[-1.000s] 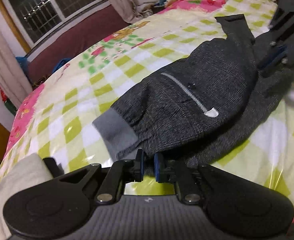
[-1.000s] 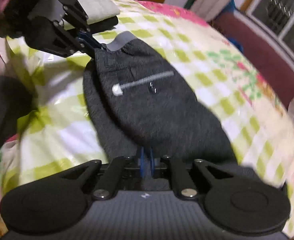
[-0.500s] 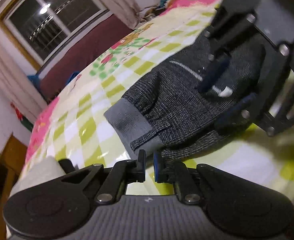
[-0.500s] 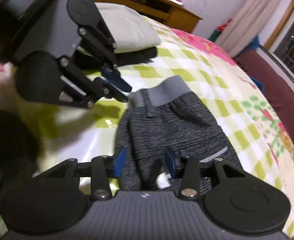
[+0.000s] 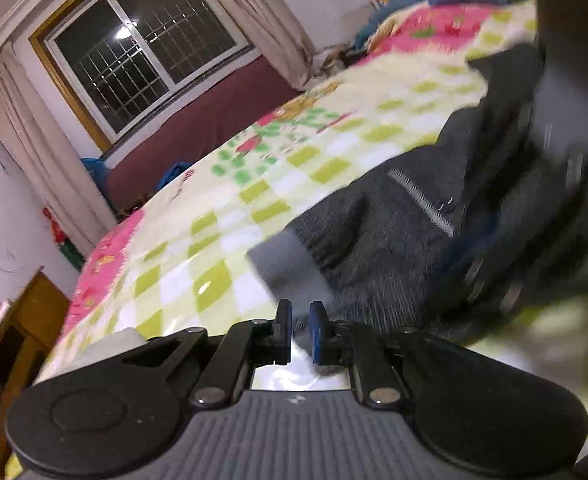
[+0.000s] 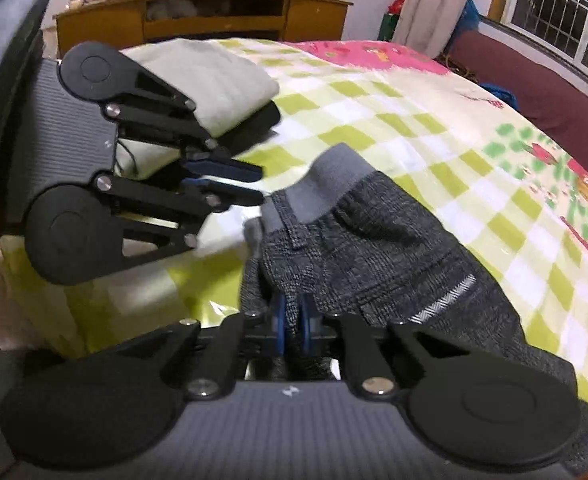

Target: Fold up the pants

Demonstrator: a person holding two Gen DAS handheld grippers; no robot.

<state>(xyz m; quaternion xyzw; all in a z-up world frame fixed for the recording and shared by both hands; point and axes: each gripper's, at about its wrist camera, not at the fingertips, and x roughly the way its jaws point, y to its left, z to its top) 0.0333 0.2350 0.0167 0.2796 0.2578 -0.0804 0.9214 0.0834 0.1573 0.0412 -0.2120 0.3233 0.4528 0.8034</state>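
The dark grey pants (image 6: 374,252) with a lighter grey waistband (image 6: 326,184) lie folded on the checked bedspread; they also show in the left wrist view (image 5: 374,240). My right gripper (image 6: 292,316) is shut on a fold of the pants near the waistband. My left gripper (image 5: 300,320) has its jaws almost together with nothing between them, just off the waistband edge; it shows in the right wrist view (image 6: 254,184) left of the waistband. The right gripper is a blurred dark shape over the pants in the left wrist view (image 5: 494,264).
A folded beige garment (image 6: 206,80) on a dark one lies near the bed's corner. A wooden desk (image 6: 202,16) stands beyond it. A window (image 5: 146,56) and a maroon bench (image 5: 214,128) run along the far side of the bed (image 5: 214,240).
My left gripper let go of the pants and now sits off the waistband. My right gripper, open half a second ago, has shut on a fold of the pants.
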